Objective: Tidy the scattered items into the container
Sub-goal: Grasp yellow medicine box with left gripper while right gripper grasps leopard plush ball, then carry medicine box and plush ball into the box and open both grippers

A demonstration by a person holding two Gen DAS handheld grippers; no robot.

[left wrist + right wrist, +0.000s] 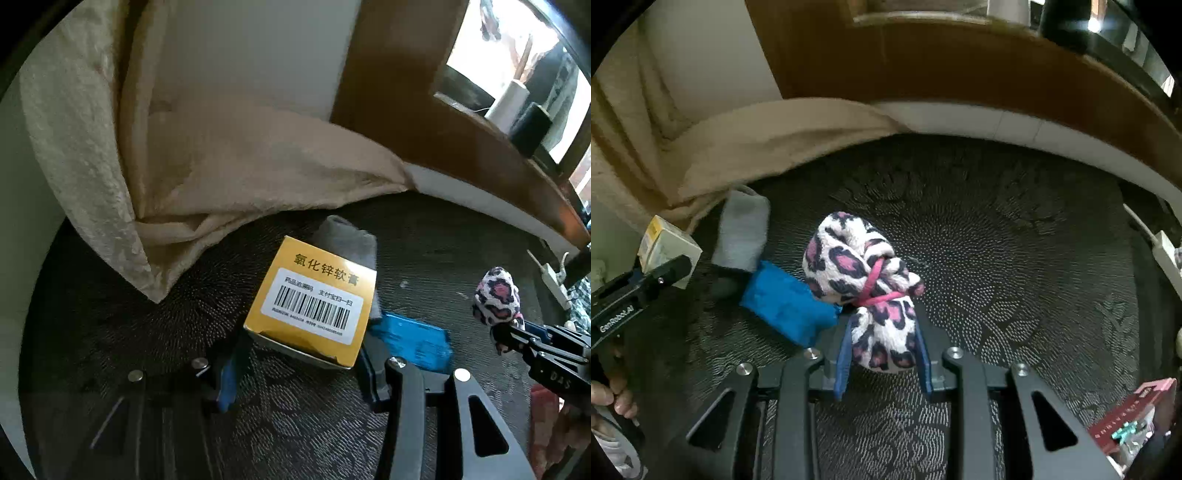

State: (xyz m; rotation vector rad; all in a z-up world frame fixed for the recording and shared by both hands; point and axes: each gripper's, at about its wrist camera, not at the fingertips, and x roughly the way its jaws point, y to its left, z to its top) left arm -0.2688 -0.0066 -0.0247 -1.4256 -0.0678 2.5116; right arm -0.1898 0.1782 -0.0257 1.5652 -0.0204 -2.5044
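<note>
My left gripper (299,369) is shut on a yellow ointment box (314,302) with a barcode label and holds it above the dark patterned surface; the box also shows at the left of the right wrist view (665,243). My right gripper (882,354) is shut on a pink leopard-print cloth bundle (860,273) tied with a pink band; the bundle also shows in the left wrist view (498,299). A blue packet (786,306) and a grey folded cloth (742,232) lie on the surface between them. A red container (1134,417) sits at the lower right.
A beige curtain (184,155) hangs at the back left onto the dark patterned surface (997,258). A white skirting and brown wooden sill (960,66) run along the back. A white power strip (1167,254) lies at the right edge.
</note>
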